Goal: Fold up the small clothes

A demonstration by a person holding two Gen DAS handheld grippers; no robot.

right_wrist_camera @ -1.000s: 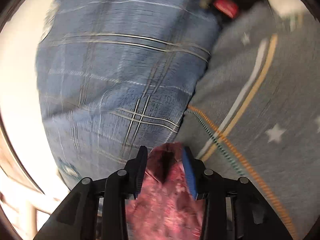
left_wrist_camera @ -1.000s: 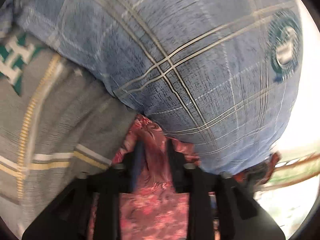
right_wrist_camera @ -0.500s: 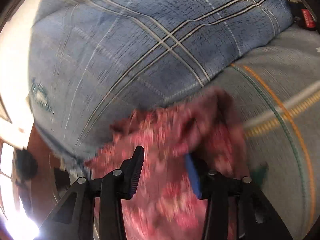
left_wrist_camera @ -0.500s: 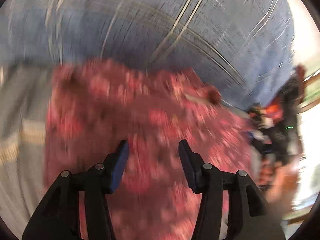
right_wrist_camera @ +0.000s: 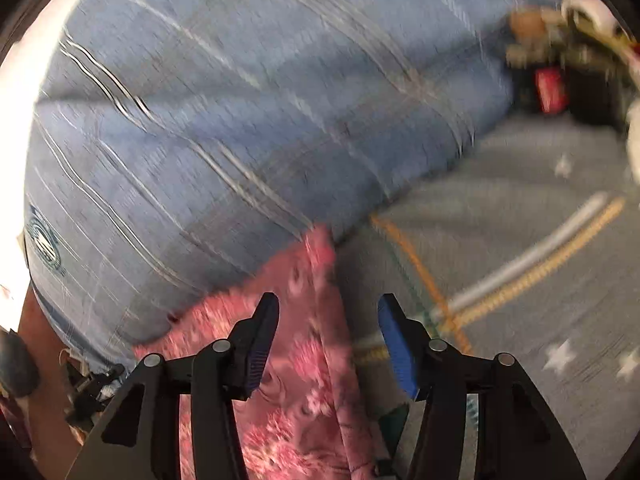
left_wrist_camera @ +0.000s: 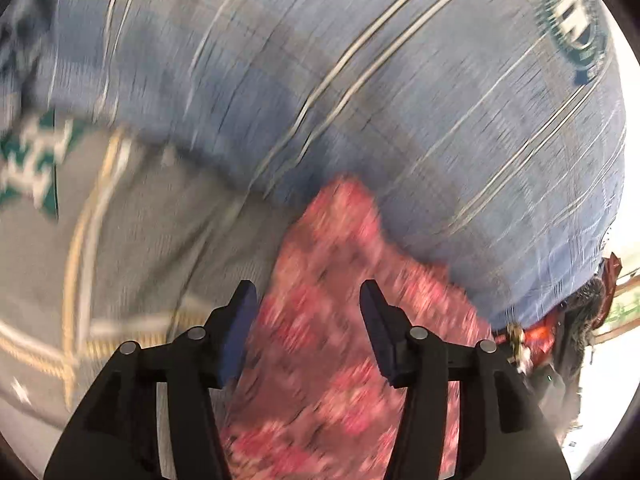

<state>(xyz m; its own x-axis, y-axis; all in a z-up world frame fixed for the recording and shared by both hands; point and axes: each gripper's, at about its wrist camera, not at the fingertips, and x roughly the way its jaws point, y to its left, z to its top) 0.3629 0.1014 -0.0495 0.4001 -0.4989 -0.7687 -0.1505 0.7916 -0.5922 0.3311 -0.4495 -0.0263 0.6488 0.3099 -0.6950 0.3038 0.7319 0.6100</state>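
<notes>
Red floral cloth (left_wrist_camera: 340, 320) beneath both opening grippers' spread, unpressing jaws, edge beside blue pillow (left_wrist_camera: 360, 100).

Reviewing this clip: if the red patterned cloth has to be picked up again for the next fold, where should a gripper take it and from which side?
Probably at the free edge of the red patterned cloth that lies on the grey blanket, coming from the blanket side. The opposite side butts against the blue plaid pillow. The right gripper, jaws opening and pressing on nothing, straddles that edge. The left gripper is over mid-cloth.
</notes>
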